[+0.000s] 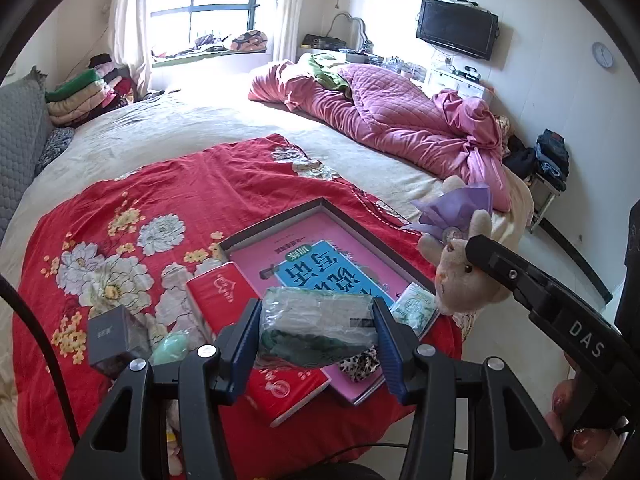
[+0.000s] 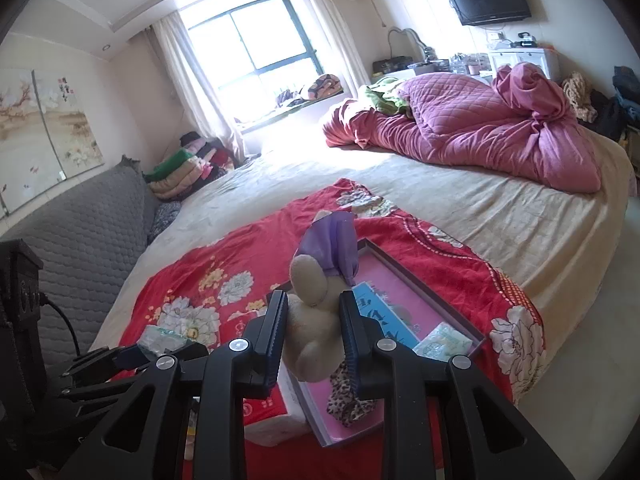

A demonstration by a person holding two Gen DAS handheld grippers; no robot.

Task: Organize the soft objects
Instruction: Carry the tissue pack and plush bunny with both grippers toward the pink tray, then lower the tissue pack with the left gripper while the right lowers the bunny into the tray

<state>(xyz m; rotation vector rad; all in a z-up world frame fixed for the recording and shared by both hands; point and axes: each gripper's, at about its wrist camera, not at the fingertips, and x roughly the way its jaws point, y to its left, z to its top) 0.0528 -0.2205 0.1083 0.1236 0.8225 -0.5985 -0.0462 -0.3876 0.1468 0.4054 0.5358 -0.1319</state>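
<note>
Clamped in our left gripper (image 1: 316,322) at lower centre is a clear plastic bag of green cloth (image 1: 316,320), our right gripper (image 2: 314,338) pinches a beige plush rabbit (image 2: 312,320), neither yet placed in the dark-rimmed pink tray (image 1: 280,216), so we judge sorting midway.

Both wrist views look steeply down, close over the same red floral blanket (image 1: 160,208) (image 2: 240,264).

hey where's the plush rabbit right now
The plush rabbit is clamped in the right gripper, held above the pink tray on the red floral cloth.
</note>
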